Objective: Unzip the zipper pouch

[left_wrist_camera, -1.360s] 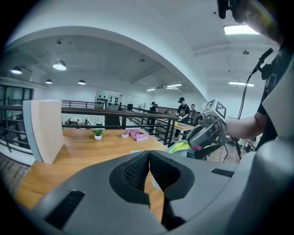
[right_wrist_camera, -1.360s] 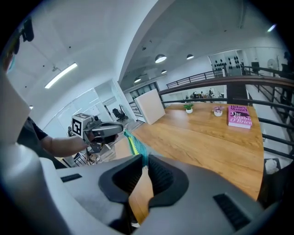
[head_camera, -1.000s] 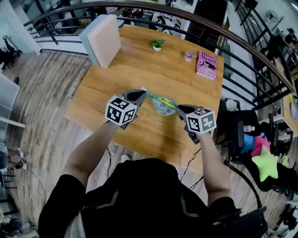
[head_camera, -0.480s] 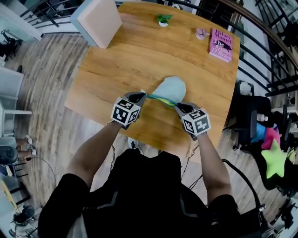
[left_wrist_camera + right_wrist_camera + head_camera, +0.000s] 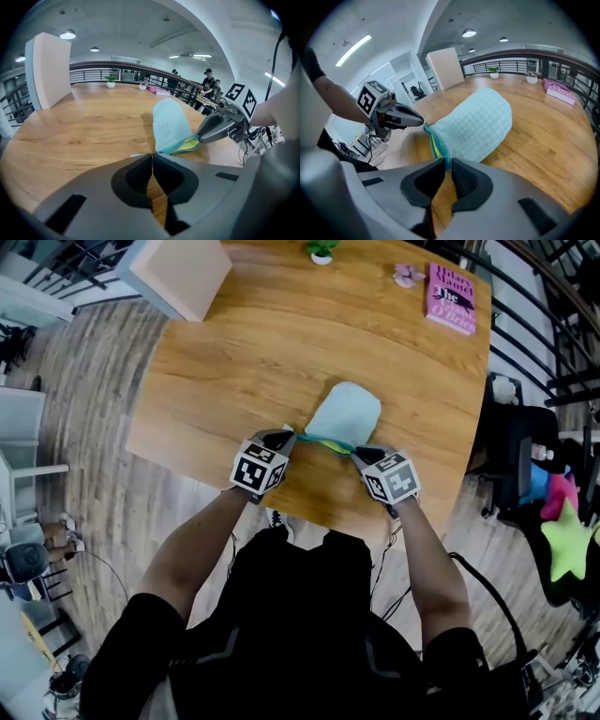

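Observation:
A light teal zipper pouch (image 5: pixel 345 412) lies flat on the wooden table (image 5: pixel 225 381), its zipper edge (image 5: pixel 324 441) with the yellow lining stretched between my two grippers. My left gripper (image 5: pixel 287 438) is shut on the left end of that edge, where the pouch corner (image 5: pixel 161 151) meets the closed tips (image 5: pixel 152 155). My right gripper (image 5: pixel 360 453) is shut on the right end, and the teal edge (image 5: pixel 440 150) runs down into its jaws (image 5: pixel 447 162). Each gripper shows in the other's view: the right gripper (image 5: pixel 219 127) and the left gripper (image 5: pixel 399 117).
A pink book (image 5: pixel 450 285), a small potted plant (image 5: pixel 322 249) and a little pink ornament (image 5: pixel 407 276) sit along the table's far edge. A pale box (image 5: pixel 178 273) stands at the far left corner. The near table edge lies just under my grippers. A chair (image 5: pixel 520 460) stands to the right.
Both grippers have come down toward the near table edge with the pouch. It hung in the air between them and now lies flat on the table.

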`<state>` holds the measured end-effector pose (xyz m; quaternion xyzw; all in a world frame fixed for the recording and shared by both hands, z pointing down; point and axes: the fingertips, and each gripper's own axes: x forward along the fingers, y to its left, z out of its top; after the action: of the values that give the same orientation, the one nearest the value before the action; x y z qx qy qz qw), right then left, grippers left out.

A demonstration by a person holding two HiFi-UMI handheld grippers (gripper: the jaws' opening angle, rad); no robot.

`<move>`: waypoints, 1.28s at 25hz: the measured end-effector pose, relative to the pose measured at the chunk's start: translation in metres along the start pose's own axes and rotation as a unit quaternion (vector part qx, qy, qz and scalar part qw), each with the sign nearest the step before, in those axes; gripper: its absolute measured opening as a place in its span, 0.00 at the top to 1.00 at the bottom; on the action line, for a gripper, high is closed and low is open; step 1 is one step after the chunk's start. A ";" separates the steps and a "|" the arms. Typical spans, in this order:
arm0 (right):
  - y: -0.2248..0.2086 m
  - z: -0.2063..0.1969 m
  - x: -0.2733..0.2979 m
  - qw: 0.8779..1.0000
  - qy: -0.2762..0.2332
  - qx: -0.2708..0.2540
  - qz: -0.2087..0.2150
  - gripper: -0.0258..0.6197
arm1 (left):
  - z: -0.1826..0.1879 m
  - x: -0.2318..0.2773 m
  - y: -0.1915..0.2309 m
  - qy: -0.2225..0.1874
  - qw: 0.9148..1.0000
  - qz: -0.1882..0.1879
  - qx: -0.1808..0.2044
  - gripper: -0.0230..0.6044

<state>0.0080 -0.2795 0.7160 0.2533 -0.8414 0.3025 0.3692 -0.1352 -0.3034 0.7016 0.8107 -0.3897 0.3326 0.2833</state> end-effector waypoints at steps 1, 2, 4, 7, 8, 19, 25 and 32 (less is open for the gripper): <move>-0.001 -0.002 0.001 1.000 0.000 0.002 -0.002 0.88 | -0.001 0.002 0.000 0.002 1.000 -0.001 -0.001 0.91; -0.001 -0.003 0.002 1.000 0.001 0.005 -0.004 0.87 | -0.003 0.003 0.000 0.003 1.000 -0.001 -0.005 0.91; 0.001 -0.009 0.004 1.000 0.006 0.010 -0.007 0.87 | -0.008 0.004 -0.001 0.005 1.000 -0.002 -0.011 0.91; 0.002 -0.012 0.007 1.000 0.009 0.010 -0.013 0.87 | -0.012 0.006 0.000 0.005 1.000 0.000 -0.011 0.91; 0.001 -0.011 0.007 1.000 0.007 0.012 -0.015 0.87 | -0.012 0.008 0.002 0.003 1.000 0.000 -0.014 0.91; 0.012 -0.004 -0.016 0.998 -0.008 0.005 -0.057 0.82 | -0.002 -0.009 -0.004 -0.018 1.000 -0.012 -0.012 0.91; 0.035 0.021 -0.074 0.996 -0.064 0.007 -0.069 0.82 | 0.038 -0.069 -0.006 -0.100 0.995 -0.022 -0.005 0.91; 0.044 0.079 -0.178 0.976 -0.183 -0.015 -0.118 0.82 | 0.122 -0.153 -0.013 -0.238 0.971 -0.016 0.030 0.91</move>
<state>0.0492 -0.2684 0.5209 0.3963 -0.8633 0.1926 0.2459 -0.1589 -0.3160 0.5073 0.8809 -0.4227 0.1366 0.1633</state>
